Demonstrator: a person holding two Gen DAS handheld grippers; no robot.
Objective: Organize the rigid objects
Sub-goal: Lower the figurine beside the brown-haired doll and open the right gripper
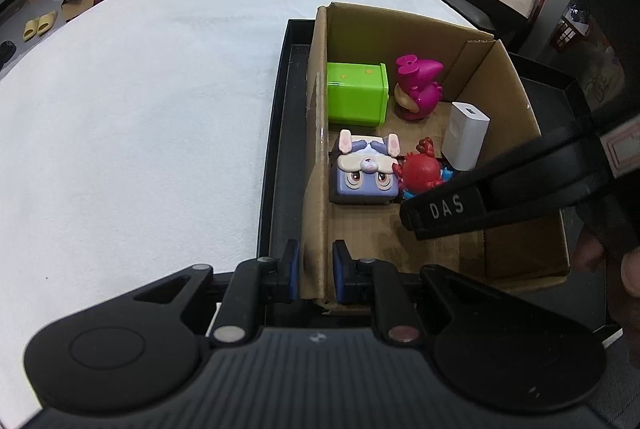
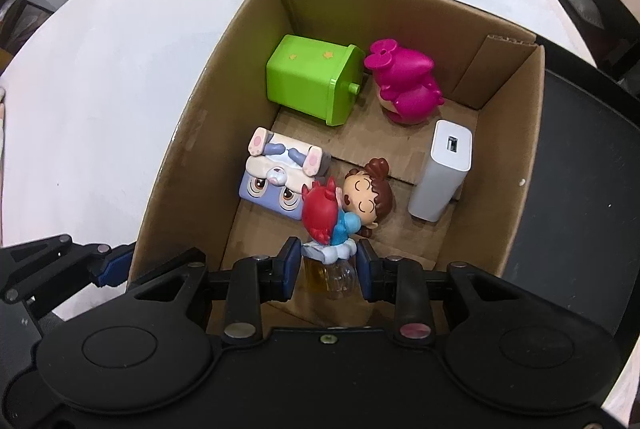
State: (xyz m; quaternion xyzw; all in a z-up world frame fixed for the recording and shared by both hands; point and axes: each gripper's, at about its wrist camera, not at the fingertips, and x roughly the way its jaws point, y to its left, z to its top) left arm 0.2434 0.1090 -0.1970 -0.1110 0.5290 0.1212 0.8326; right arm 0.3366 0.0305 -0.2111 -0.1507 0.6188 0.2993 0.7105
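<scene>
**Box nearly filled; last figurine going in**

I judge this job close to done. The open brown cardboard box (image 2: 516, 165) is my landmark, and it sits in a shallow black tray (image 1: 280, 133) on the white-clothed table (image 1: 140, 109). No loose toy shows on the cloth around the box.

Inside, against the box's far wall, lies the lime-green plastic cube with a lid flange (image 2: 312, 83), tipped on its side, and just beside it stands the magenta plastic bow-topped figure (image 2: 404, 85). By the box's right wall stands the white rectangular charger block (image 2: 440, 173). Along the left wall lies the lavender square rabbit-face toy (image 2: 280, 181).

My right gripper (image 2: 326, 265) is pinched on the clear, amber-tinted base of the small red-and-blue figurine with the brown-haired doll head (image 2: 344, 213), which I hold over the box's near floor, touching or nearly touching the rabbit toy. What's left: set it down and let go.

My left gripper (image 1: 314, 275) straddles the box's left wall, pads close to the cardboard; I cannot tell whether they actually clamp it.

The rabbit toy crowds the drop spot, and the charger looks liable to tip.
</scene>
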